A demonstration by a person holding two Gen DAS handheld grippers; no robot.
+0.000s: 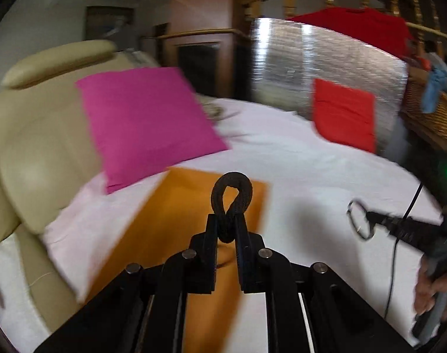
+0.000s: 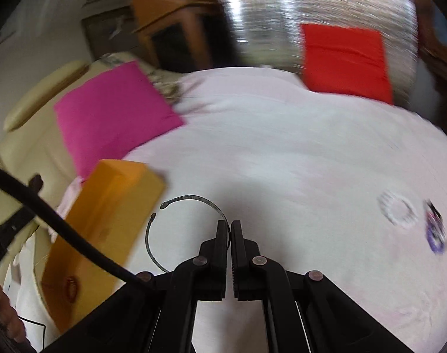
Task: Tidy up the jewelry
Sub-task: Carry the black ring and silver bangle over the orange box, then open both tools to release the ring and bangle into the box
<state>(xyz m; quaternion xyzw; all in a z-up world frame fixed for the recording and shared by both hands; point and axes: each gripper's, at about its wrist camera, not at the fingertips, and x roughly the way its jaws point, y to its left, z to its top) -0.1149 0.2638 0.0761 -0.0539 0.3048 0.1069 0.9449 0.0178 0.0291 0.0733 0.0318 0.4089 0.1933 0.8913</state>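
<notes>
In the left wrist view my left gripper (image 1: pixel 227 220) is shut on a dark braided cord bracelet (image 1: pixel 232 194), whose loop sticks up past the fingertips. It hangs above an open orange box (image 1: pixel 194 220) on the white sheet. My right gripper (image 2: pixel 229 226) is shut on a thin open metal bangle (image 2: pixel 176 206) that curves out to its left, just right of the orange box (image 2: pixel 105 220). The left wrist view shows that right gripper (image 1: pixel 367 219) with the bangle (image 1: pixel 359 219) at the right edge. A reddish ring-shaped piece (image 2: pixel 71 288) lies in the box.
A white beaded bracelet (image 2: pixel 397 210) and a purple-and-black one (image 2: pixel 435 232) lie on the sheet at right. A pink cushion (image 1: pixel 146 123), a red cushion (image 1: pixel 344 114), a silver foil panel (image 1: pixel 326 58) and a beige armchair (image 1: pixel 38 135) ring the sheet. A wicker basket (image 1: pixel 432 117) stands far right.
</notes>
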